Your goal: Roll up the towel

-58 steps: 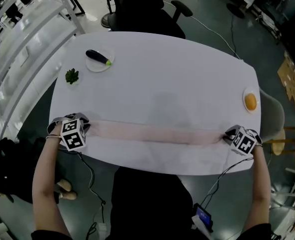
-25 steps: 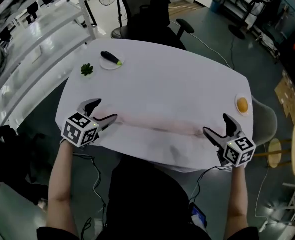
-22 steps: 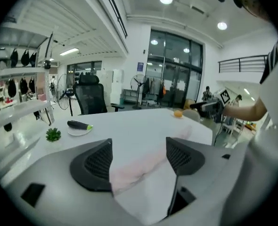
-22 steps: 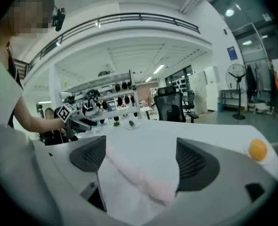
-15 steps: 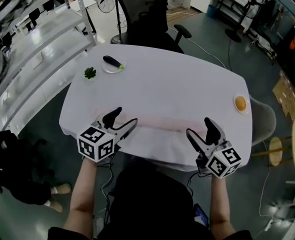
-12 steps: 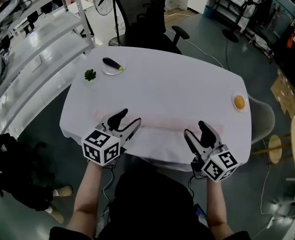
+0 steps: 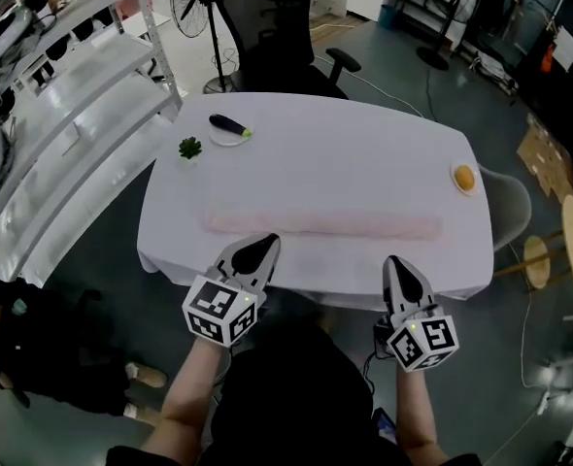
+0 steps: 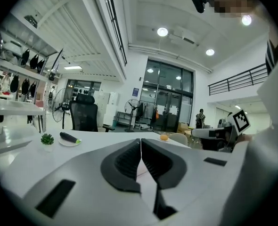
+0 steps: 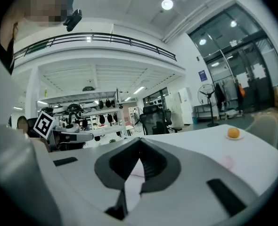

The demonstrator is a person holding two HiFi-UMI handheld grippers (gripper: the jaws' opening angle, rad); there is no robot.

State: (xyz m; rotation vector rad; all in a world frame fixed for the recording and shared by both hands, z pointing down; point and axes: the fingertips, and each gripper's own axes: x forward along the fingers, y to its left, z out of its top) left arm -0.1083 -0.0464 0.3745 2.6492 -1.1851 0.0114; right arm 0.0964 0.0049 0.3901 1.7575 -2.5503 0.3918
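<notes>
Left hand-held gripper [image 7: 262,246]: grey moulded jaws with dark ribbed pads; they have just been closing and now meet tip to tip with nothing between them; tips over the bench's near edge, short of the towel
Right hand-held gripper [image 7: 395,265]: same build; its jaws have also just been closing and are now pressed together, empty; tips at the near edge, apart from the towel
Towel [image 7: 322,223]: pale pink, soft, a long thin roll lying crosswise on the bench, just beyond both grippers
Bench [image 7: 364,153]: white, smooth, with rounded corners
Far left corner: dark glossy aubergine [image 7: 230,124] on a white plate [image 7: 224,140]; small green plant [image 7: 189,149] just beside
Right edge: orange [image 7: 464,177] on a small plate
Beyond: black office chair [image 7: 277,37] at the far side; white shelving [image 7: 53,115] to the left
</notes>
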